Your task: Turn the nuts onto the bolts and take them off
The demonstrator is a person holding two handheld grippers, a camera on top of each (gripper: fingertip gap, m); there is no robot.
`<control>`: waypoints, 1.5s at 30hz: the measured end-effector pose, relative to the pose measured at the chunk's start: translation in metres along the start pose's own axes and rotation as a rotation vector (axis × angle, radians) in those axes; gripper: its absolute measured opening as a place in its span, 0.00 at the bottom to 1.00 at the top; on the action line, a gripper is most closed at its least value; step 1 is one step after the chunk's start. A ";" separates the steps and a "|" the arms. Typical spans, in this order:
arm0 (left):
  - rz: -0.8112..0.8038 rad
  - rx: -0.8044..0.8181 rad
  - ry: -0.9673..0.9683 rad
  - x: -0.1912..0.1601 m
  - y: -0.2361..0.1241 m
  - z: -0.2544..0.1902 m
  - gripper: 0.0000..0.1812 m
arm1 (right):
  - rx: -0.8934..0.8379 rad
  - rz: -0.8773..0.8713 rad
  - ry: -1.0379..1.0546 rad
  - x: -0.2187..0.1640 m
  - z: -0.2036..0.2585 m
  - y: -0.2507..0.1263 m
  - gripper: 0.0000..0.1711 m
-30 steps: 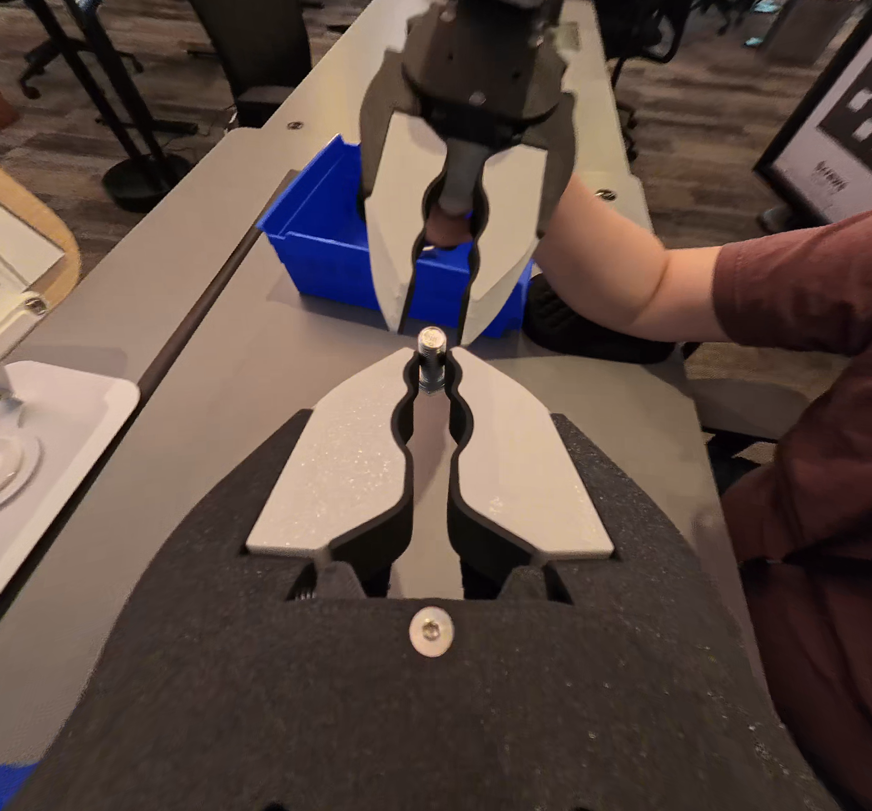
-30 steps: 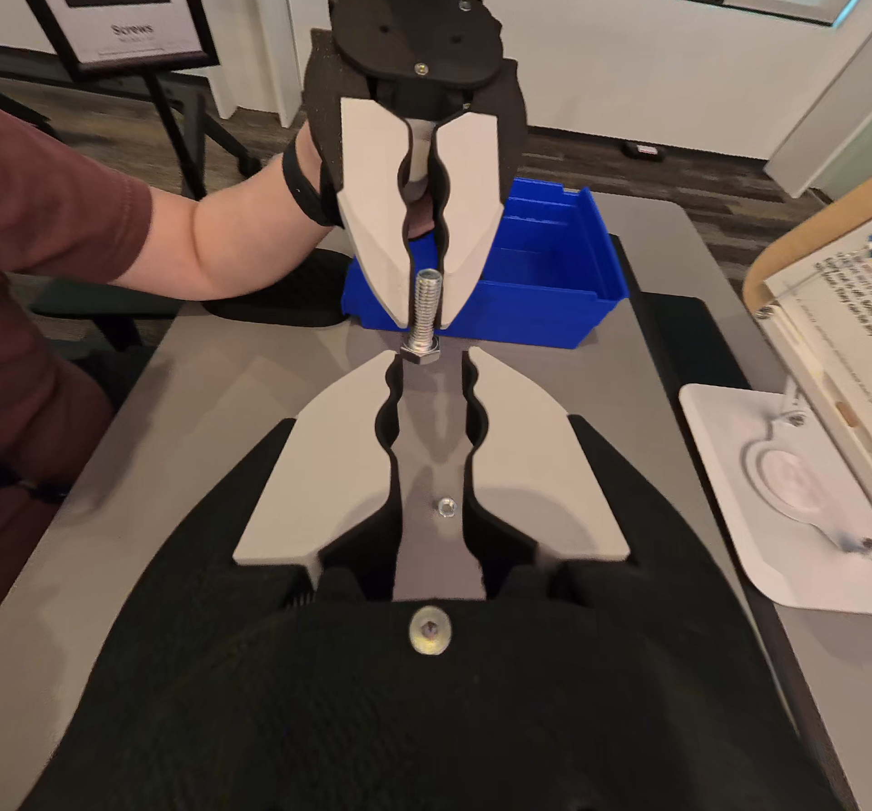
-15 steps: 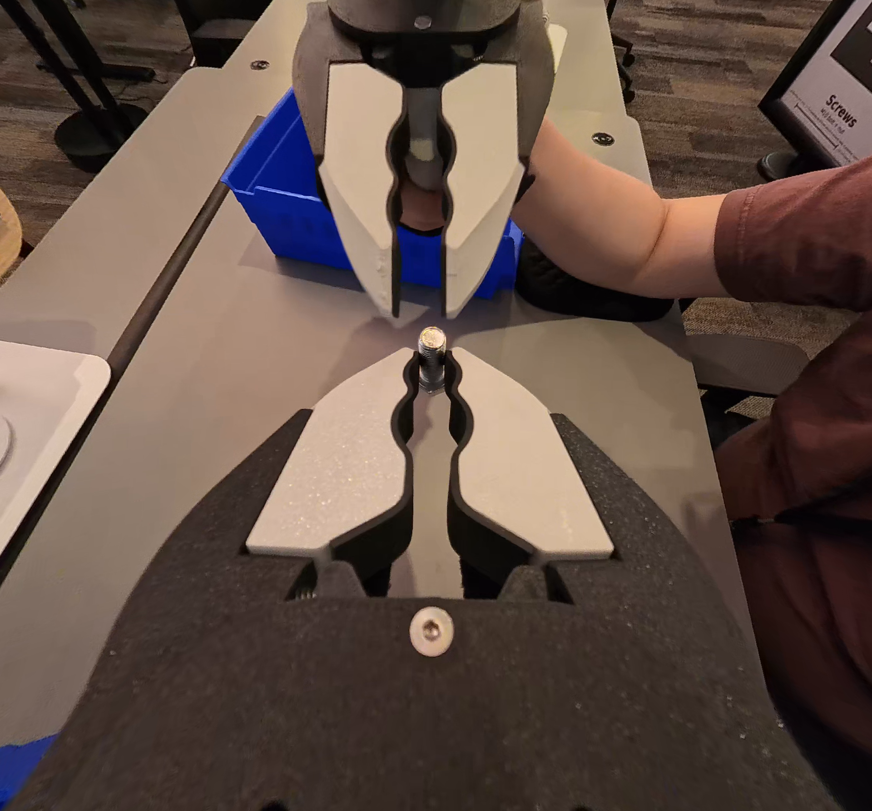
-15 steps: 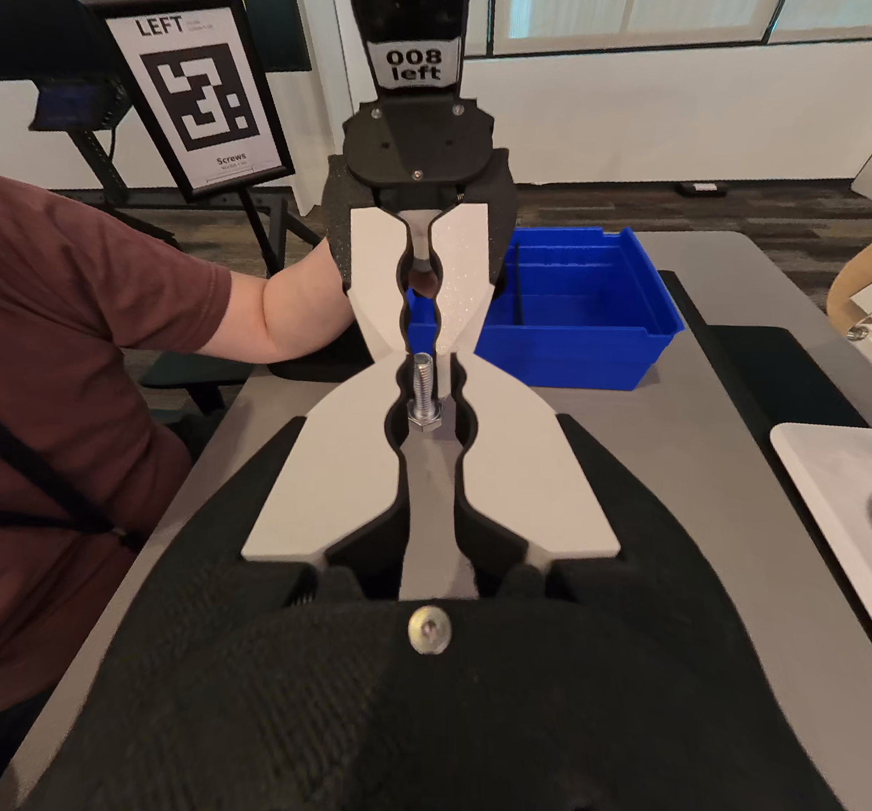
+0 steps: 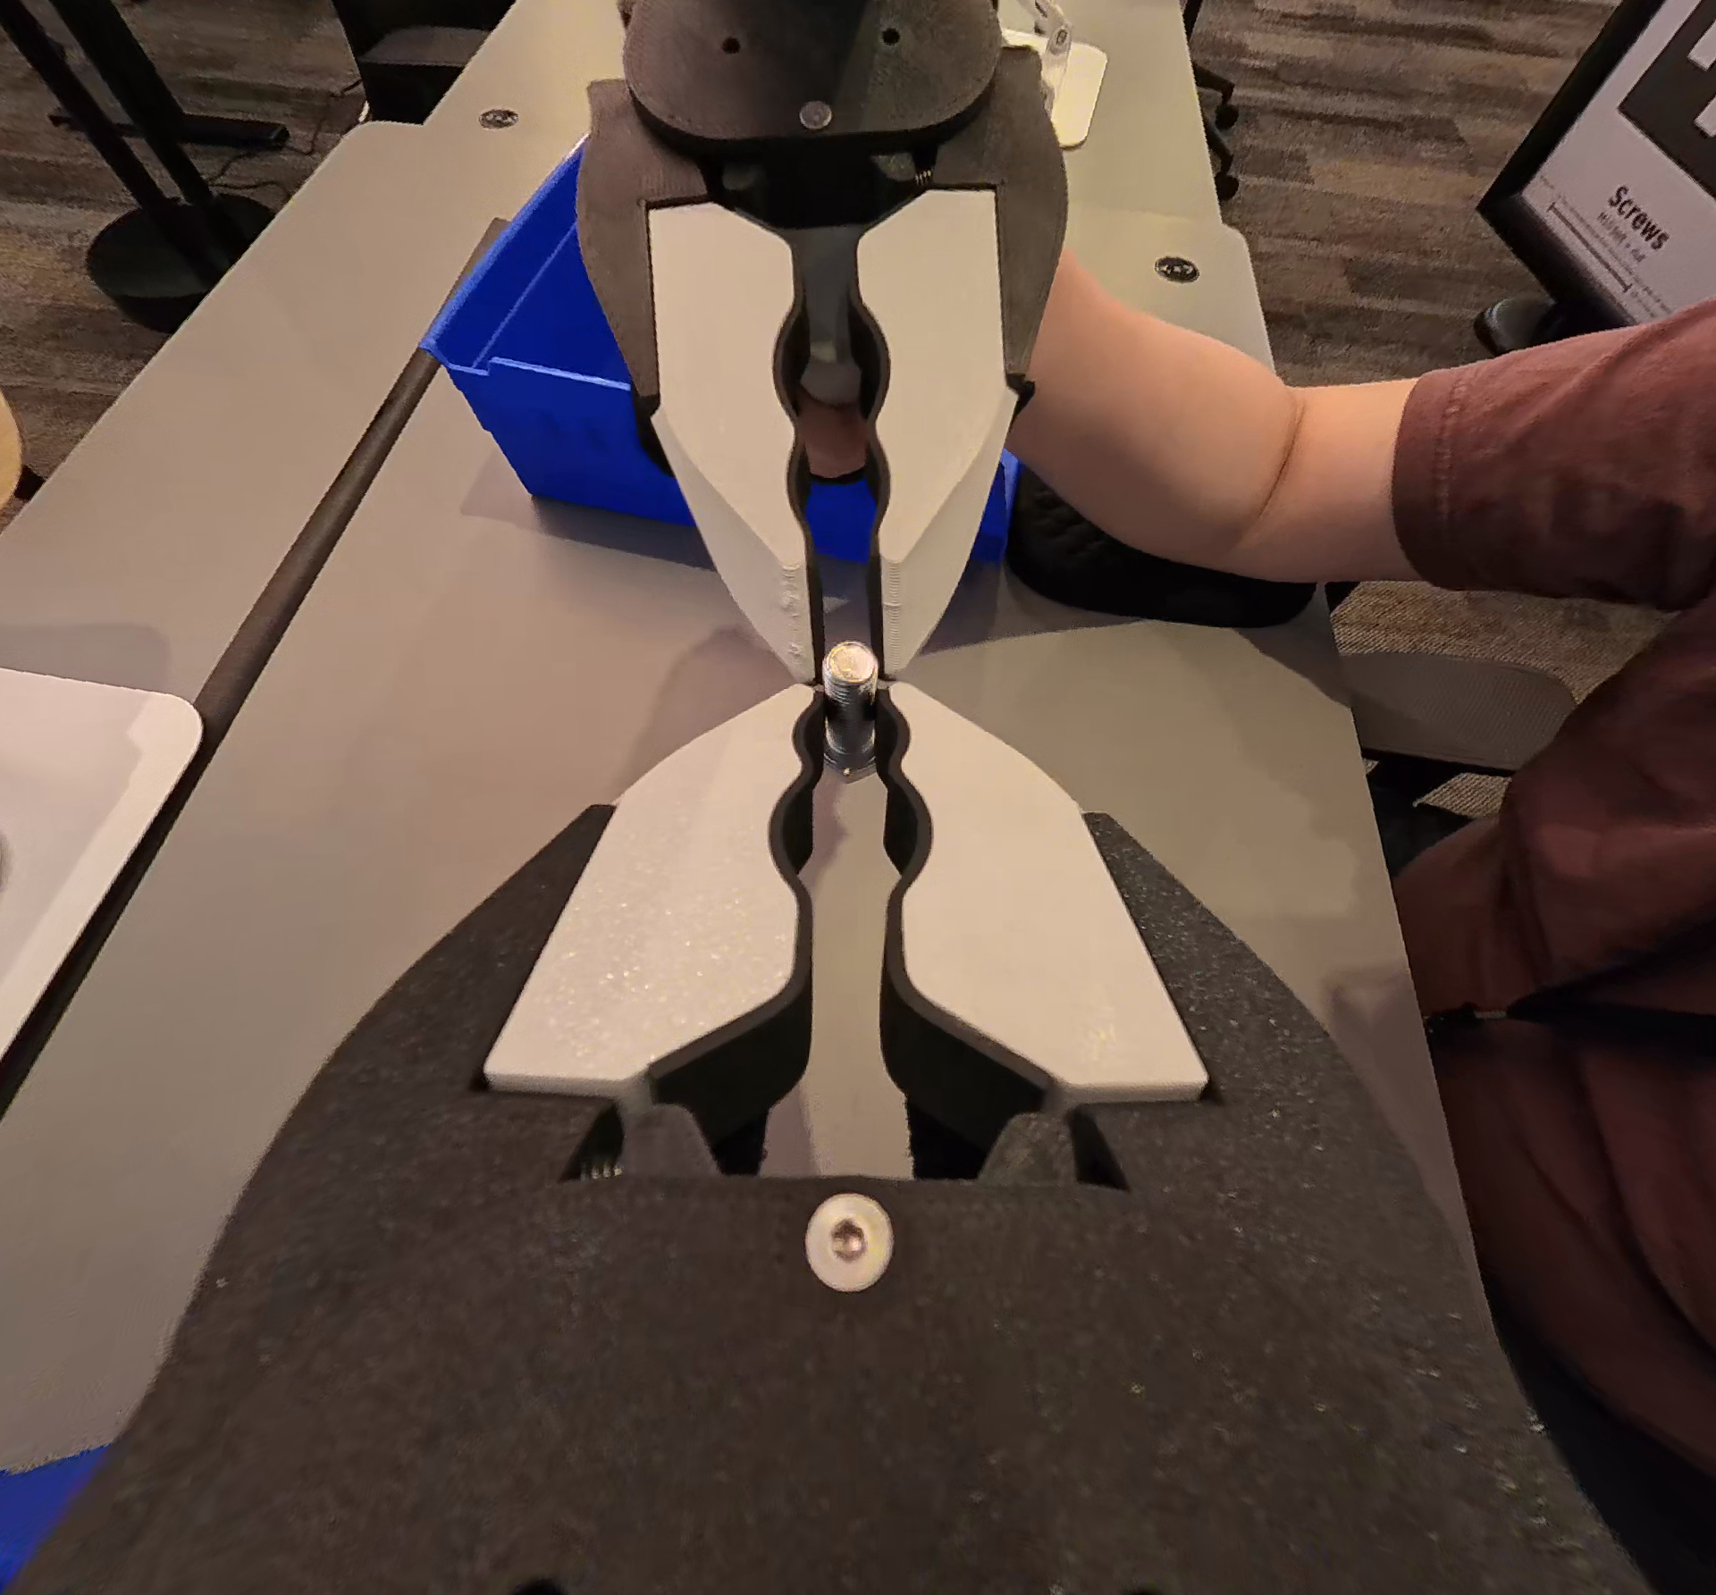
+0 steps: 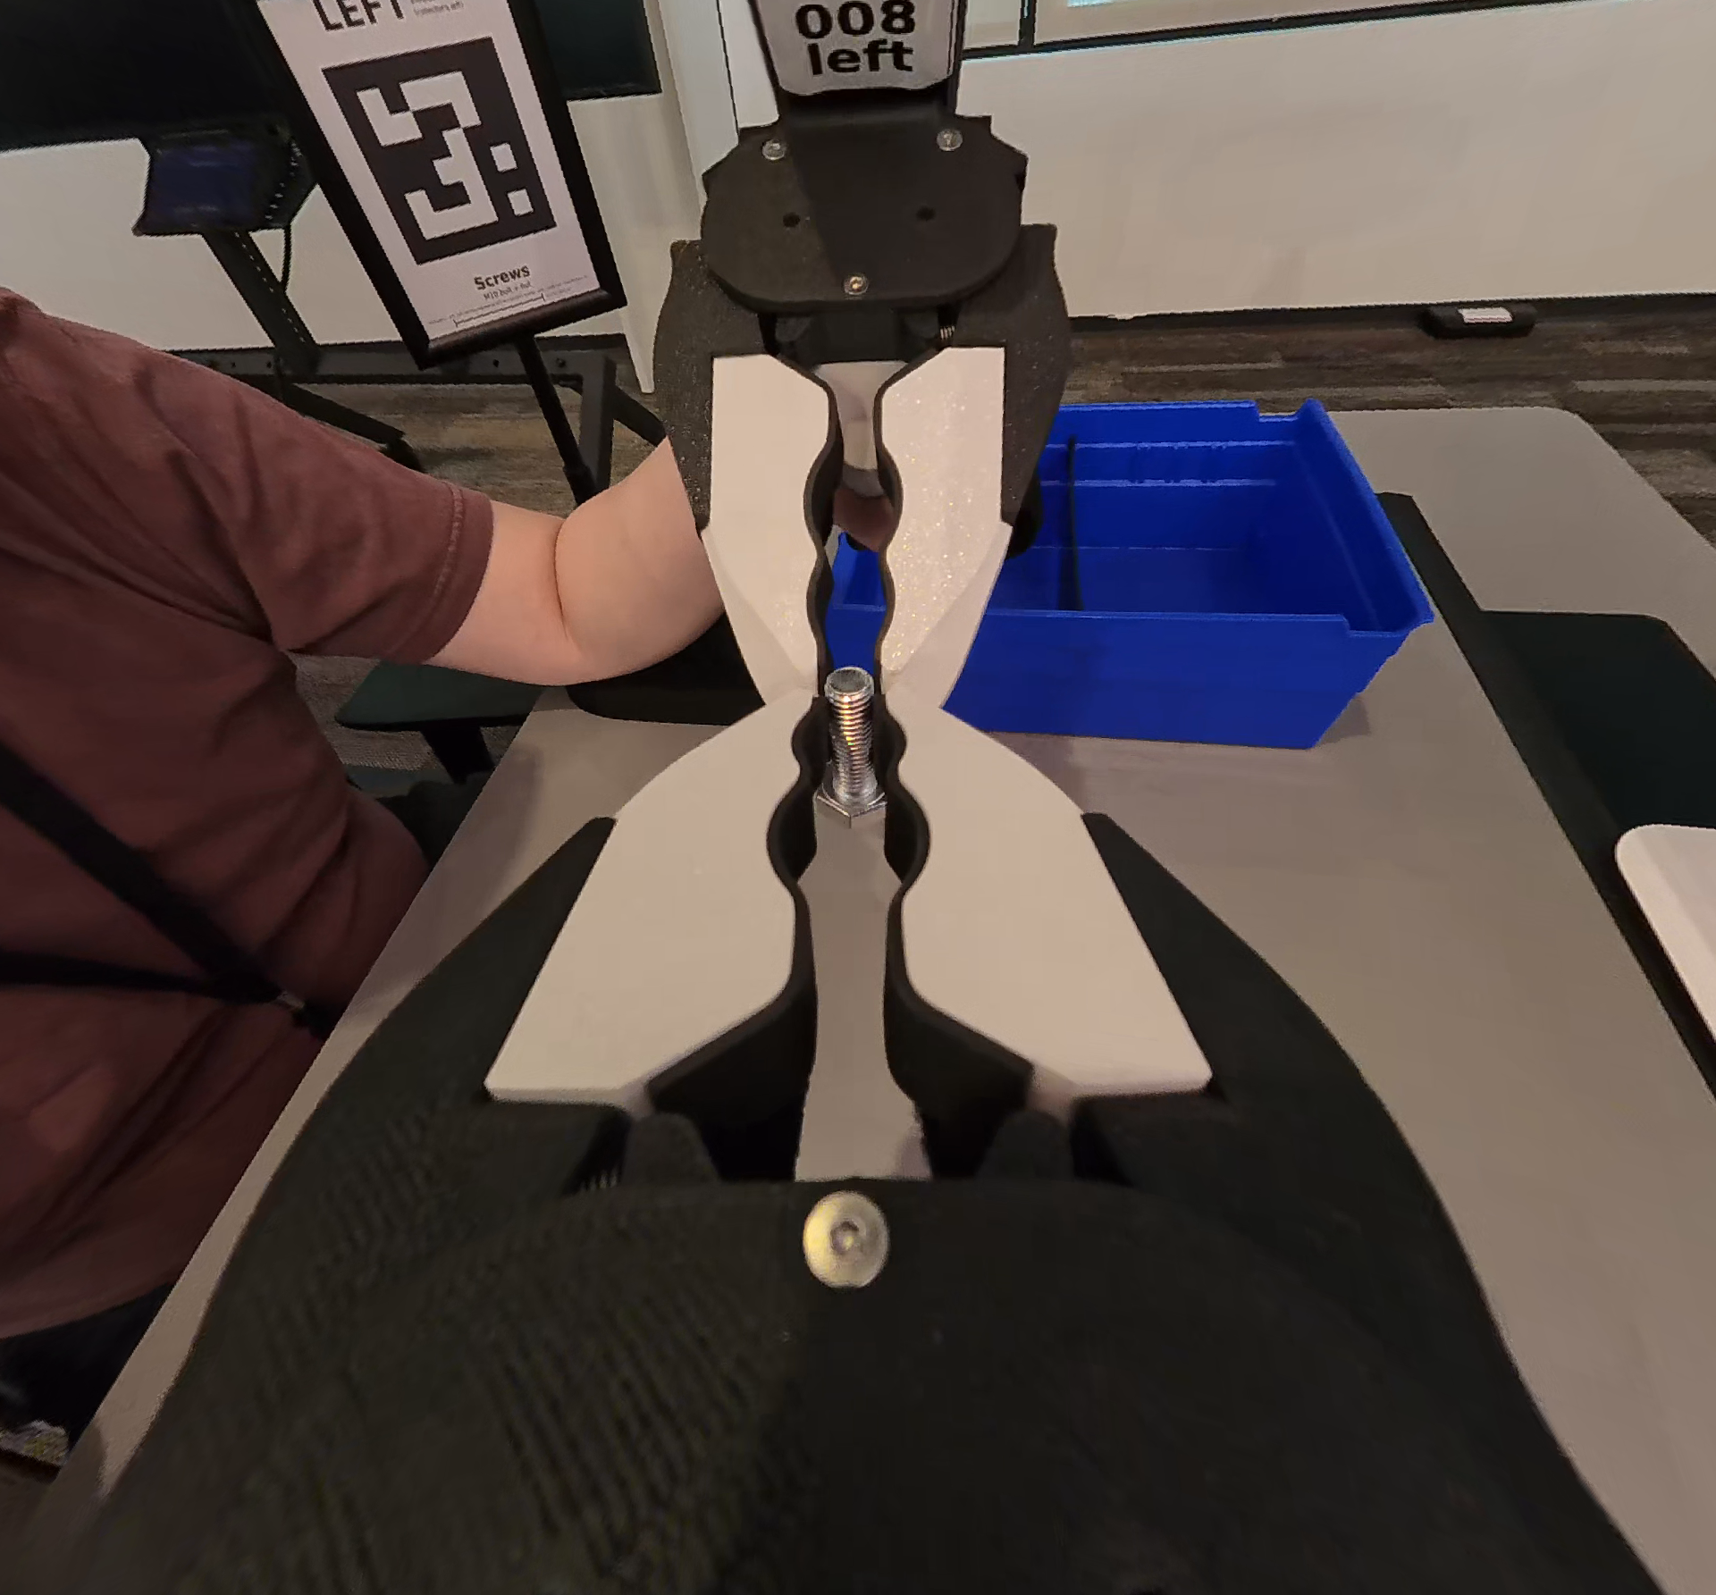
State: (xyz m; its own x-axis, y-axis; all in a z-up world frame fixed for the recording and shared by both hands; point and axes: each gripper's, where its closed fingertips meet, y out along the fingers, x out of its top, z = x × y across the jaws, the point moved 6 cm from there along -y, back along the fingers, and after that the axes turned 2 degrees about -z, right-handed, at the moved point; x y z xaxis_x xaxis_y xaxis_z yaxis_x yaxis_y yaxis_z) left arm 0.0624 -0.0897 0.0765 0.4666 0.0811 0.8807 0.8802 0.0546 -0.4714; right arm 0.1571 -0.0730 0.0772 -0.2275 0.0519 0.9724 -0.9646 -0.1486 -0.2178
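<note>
A silver bolt (image 5: 849,696) stands upright, threaded end up and hex head down, above the grey table (image 5: 418,808). My left gripper (image 5: 849,701) is shut on its shank, in the notch at the fingertips. My right gripper (image 5: 849,659) comes in from the opposite side, and its tips close on the bolt's top end. In the right wrist view the bolt (image 6: 850,752) sits between my right gripper's (image 6: 850,701) fingers, with the left gripper (image 6: 850,668) just beyond. No nut shows on the bolt.
A blue bin (image 6: 1207,650) stands on the table behind the grippers and also shows in the left wrist view (image 5: 520,399). A white tray (image 5: 84,771) lies at the table's edge. A person's arm (image 5: 1207,455) reaches in. A framed sign on a stand (image 6: 436,158) is beyond the table. My left and right fingertips are right by each other.
The right gripper has moved in toward the left one and narrowed its jaws around the bolt. The left gripper has kept hold of the bolt. A small nut, on the table earlier, is out of sight.
</note>
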 end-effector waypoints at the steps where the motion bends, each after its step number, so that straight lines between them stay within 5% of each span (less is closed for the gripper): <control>1: -0.002 -0.007 -0.007 0.000 0.000 0.001 0.05 | 0.003 0.001 0.007 -0.001 -0.001 0.000 0.06; 14: 0.008 0.010 -0.010 -0.009 0.002 0.011 0.26 | -0.051 -0.033 0.001 0.002 -0.007 -0.008 0.06; 23: -0.314 -0.005 0.037 0.007 0.023 0.014 0.21 | -0.092 -0.177 -0.130 0.022 0.002 -0.031 0.05; 45: -0.343 0.039 0.120 0.013 0.032 -0.001 0.13 | -0.048 -0.192 -0.181 0.025 0.011 -0.030 0.05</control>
State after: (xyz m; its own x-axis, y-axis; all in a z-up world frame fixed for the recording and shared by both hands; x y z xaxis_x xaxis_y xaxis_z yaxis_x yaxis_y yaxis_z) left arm 0.0966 -0.0879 0.0727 0.1535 -0.0654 0.9860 0.9845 0.0961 -0.1469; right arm 0.1820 -0.0781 0.1089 -0.0165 -0.1035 0.9945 -0.9940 -0.1057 -0.0275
